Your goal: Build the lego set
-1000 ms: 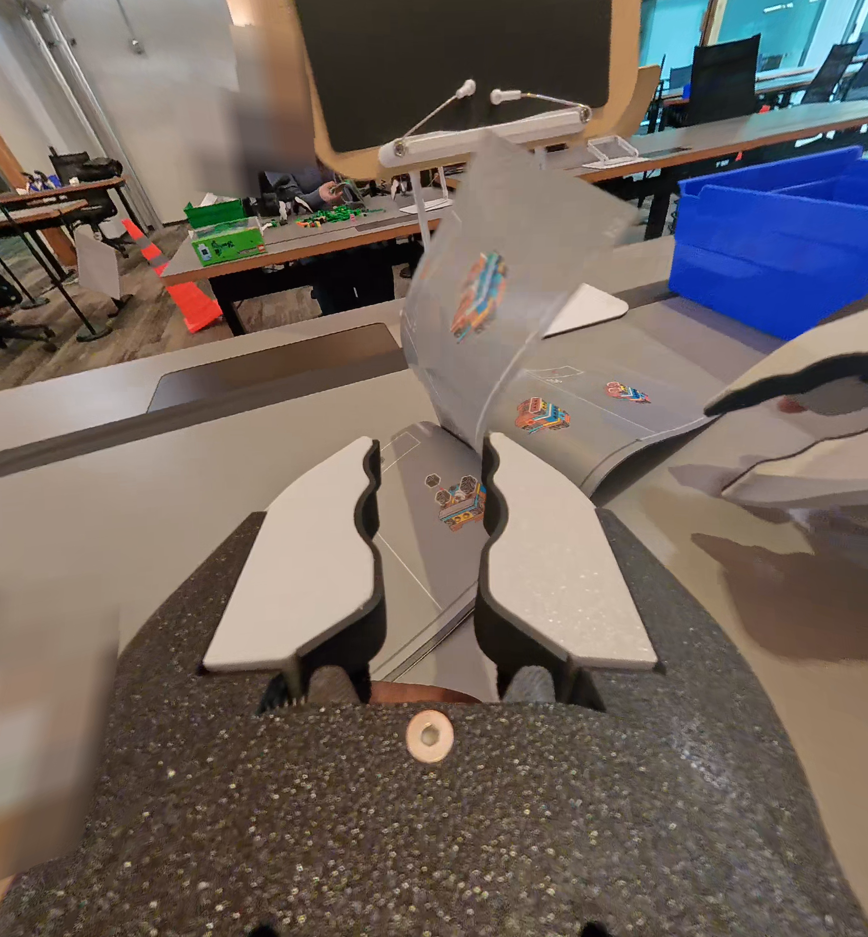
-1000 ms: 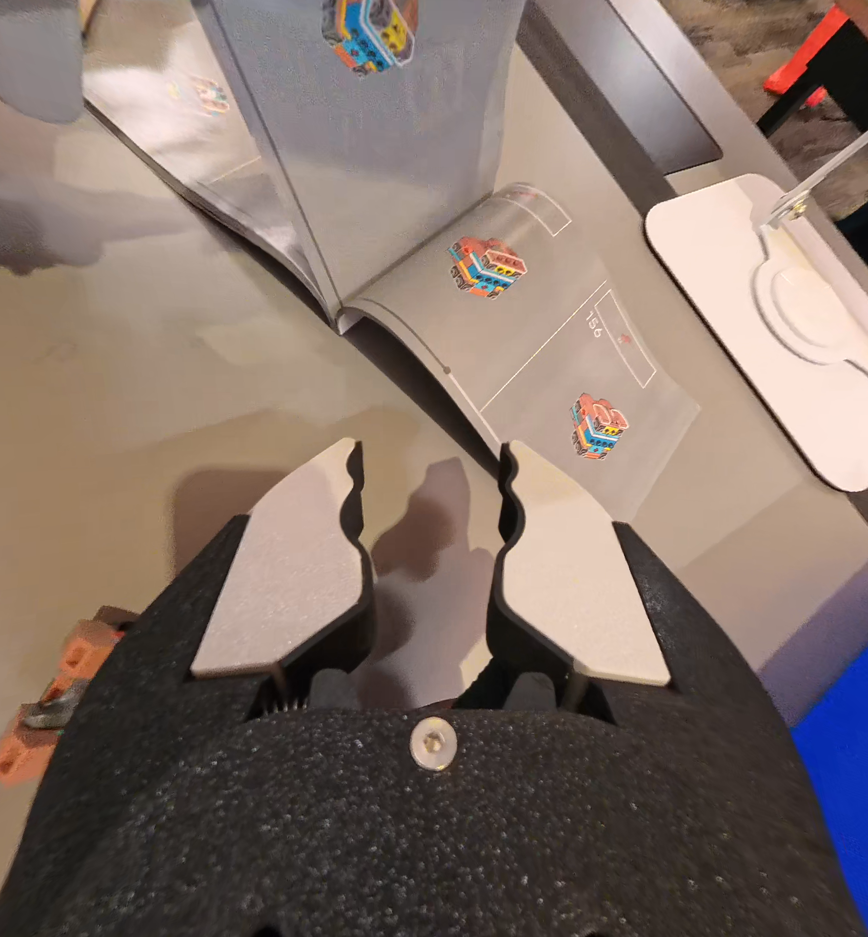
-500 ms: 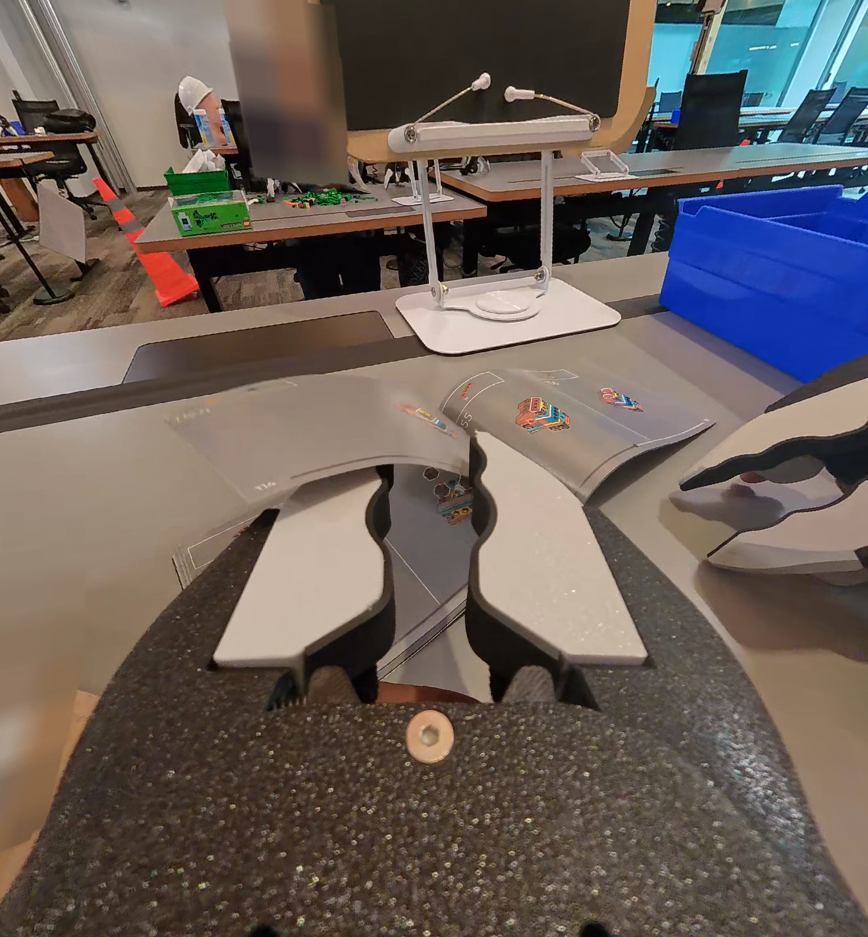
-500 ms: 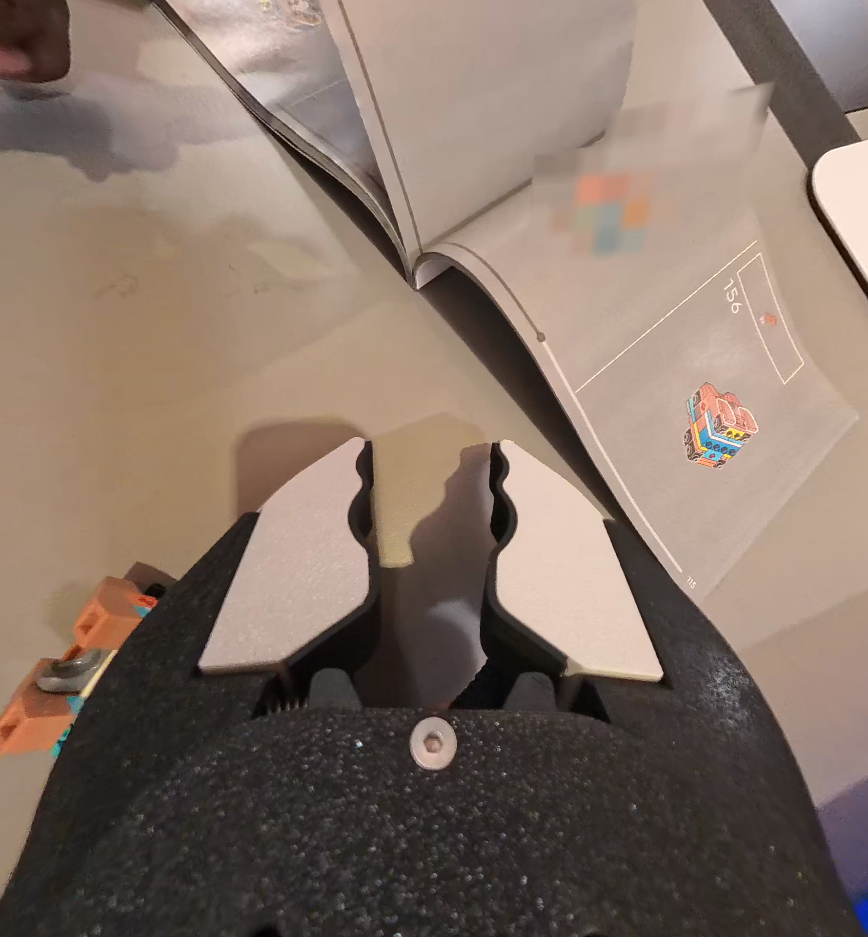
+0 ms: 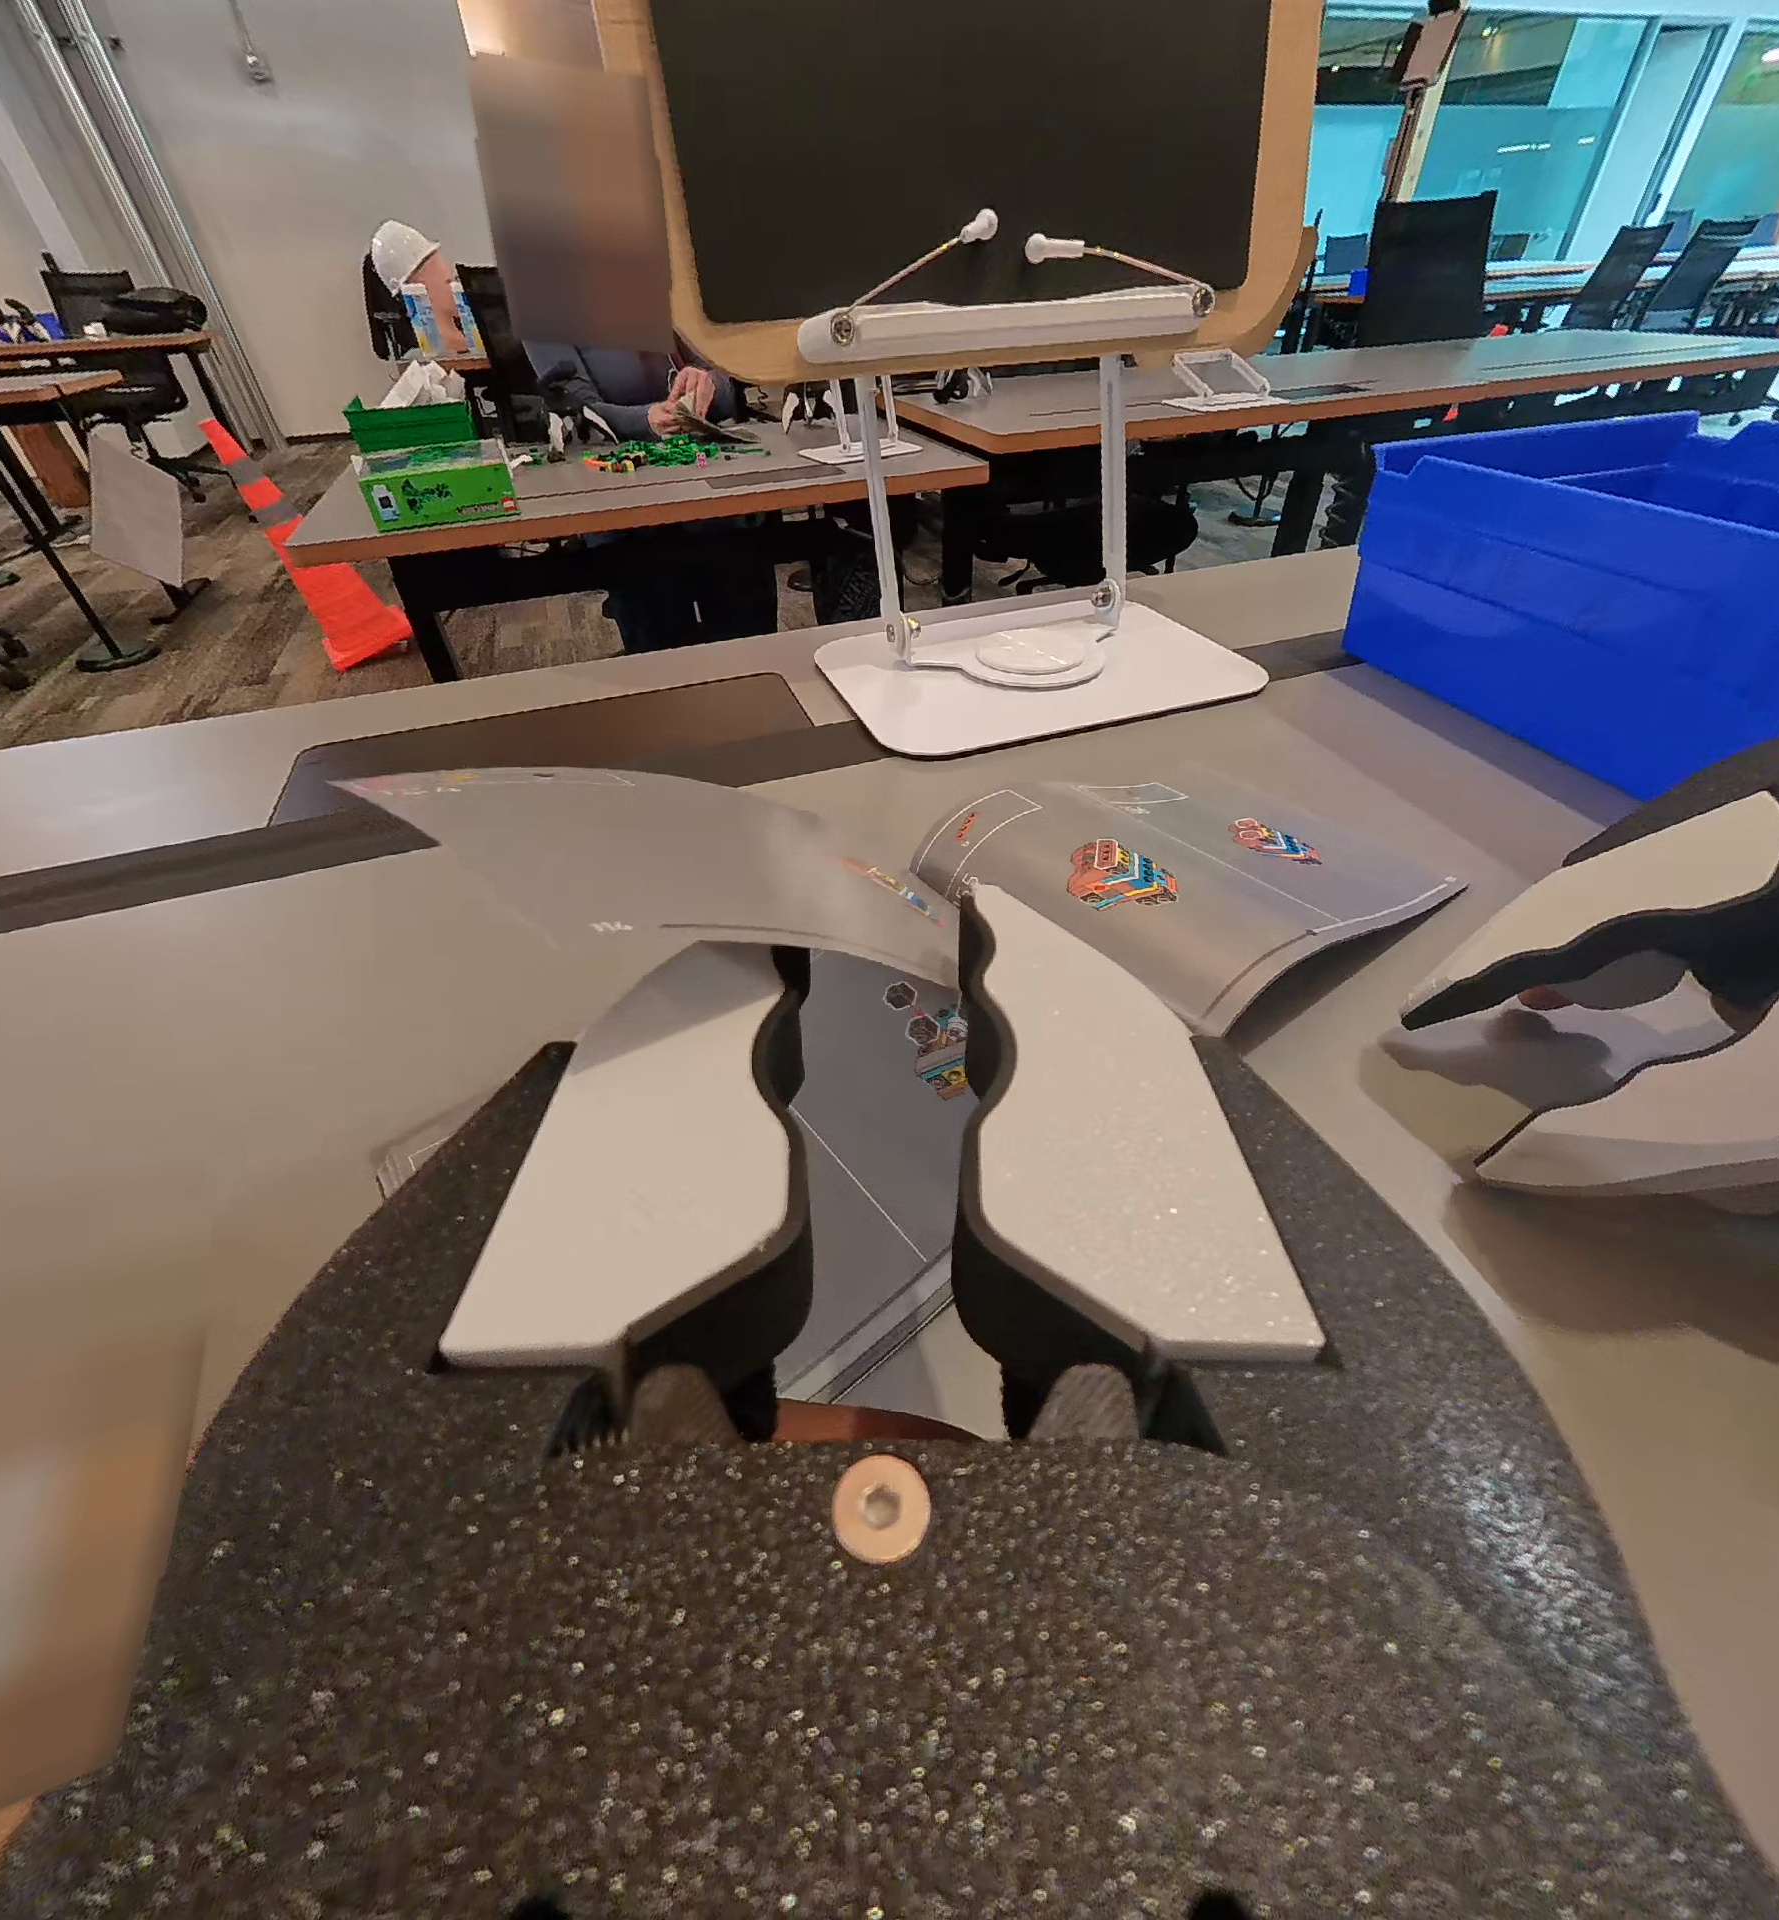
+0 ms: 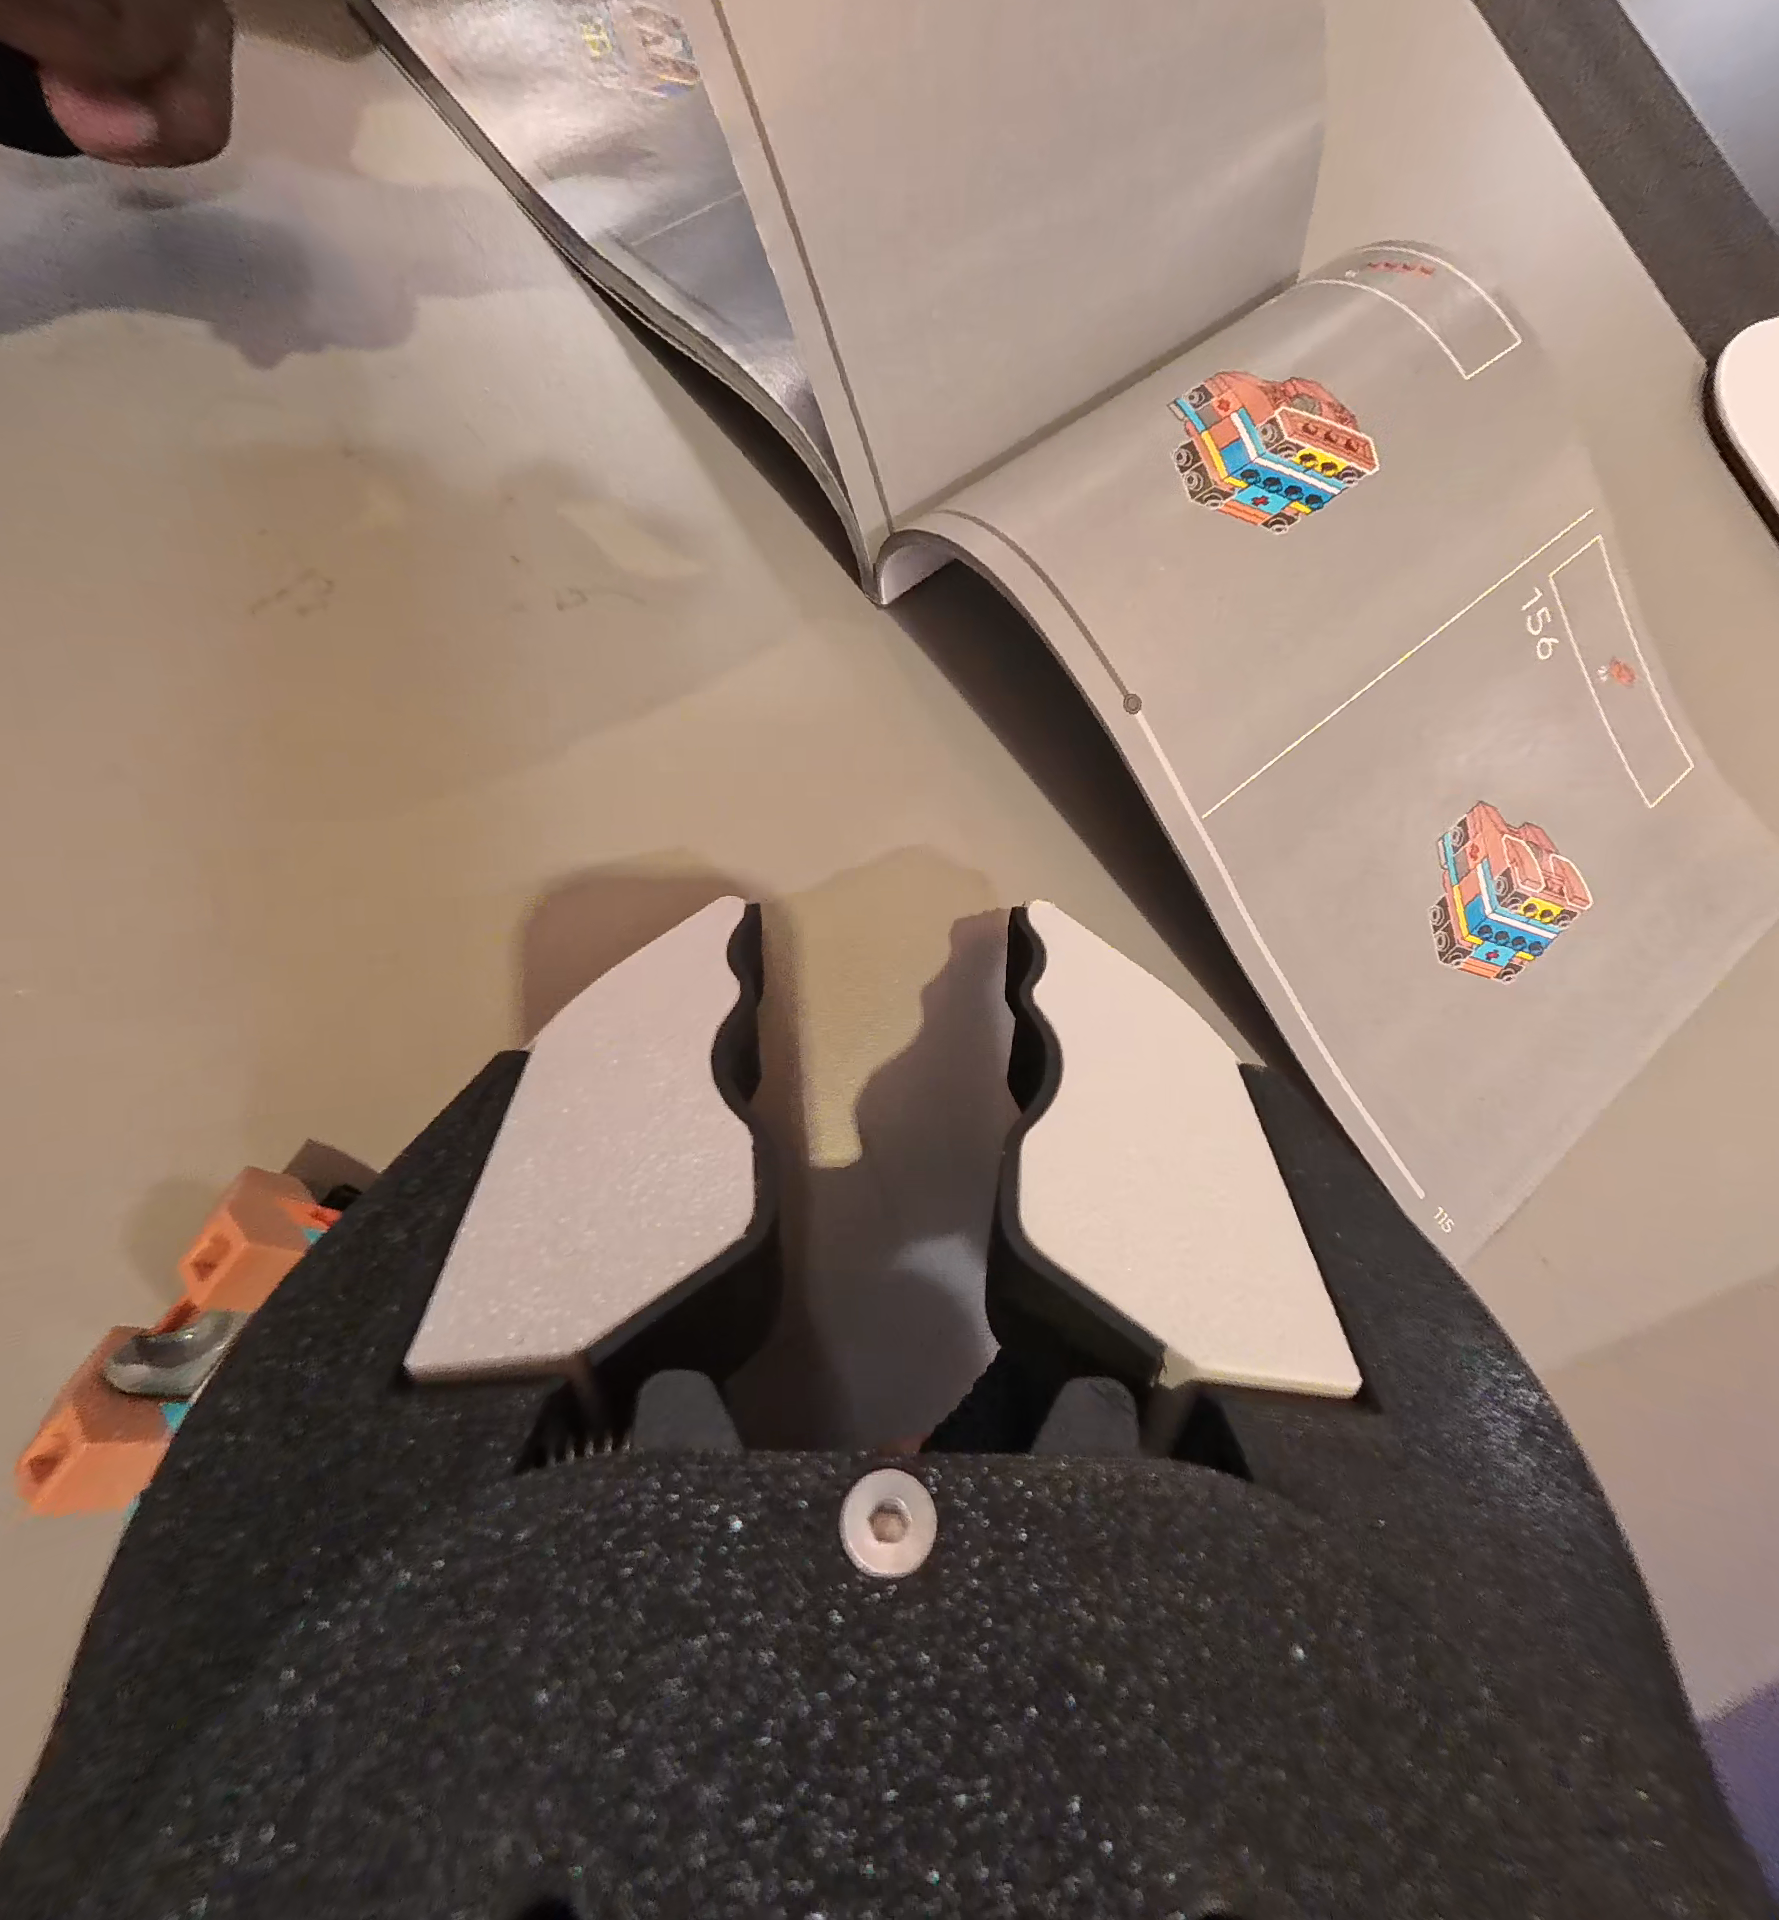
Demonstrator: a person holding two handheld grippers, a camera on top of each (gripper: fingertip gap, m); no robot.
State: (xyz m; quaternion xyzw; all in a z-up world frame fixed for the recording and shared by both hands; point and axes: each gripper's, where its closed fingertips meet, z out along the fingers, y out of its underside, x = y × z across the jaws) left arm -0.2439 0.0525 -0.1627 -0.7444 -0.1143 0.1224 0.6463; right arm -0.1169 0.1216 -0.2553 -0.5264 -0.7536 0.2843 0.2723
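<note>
Lying open on the grey desk [image 6: 241, 727], the grey glossy paper instruction booklet [image 6: 1384, 665] fills the far side of both views, its right-hand leaf flat and one loose page [image 5: 656, 862] arched over the left half. From the left wrist view the left gripper [image 5: 880, 935] hangs low above that left half with its tongs spread and nothing between them; the arched page's edge crosses the tip of the left-hand finger, though whether it rests on the finger or floats just above I cannot tell. The right gripper [image 6: 885, 914] hovers over bare desk, tongs likewise spread and empty, with the booklet at its one o'clock. The partly built orange and teal lego model [image 6: 168, 1351], carrying a small silver-grey piece, sits on the desk at the right gripper's eight o'clock, half hidden behind the gripper body. A white flat-based stand [image 5: 1041, 675] is at the left gripper's twelve o'clock and blue plastic bins [image 5: 1591, 582] at two o'clock.

I'd judge the model light, rigid and smooth-sided, liable to shed bricks if squeezed across a weak joint, so it wants taking across its solid orange block, flat faces against the pads. The pages are thin, floppy and slick, best pinched at a free corner.
</note>
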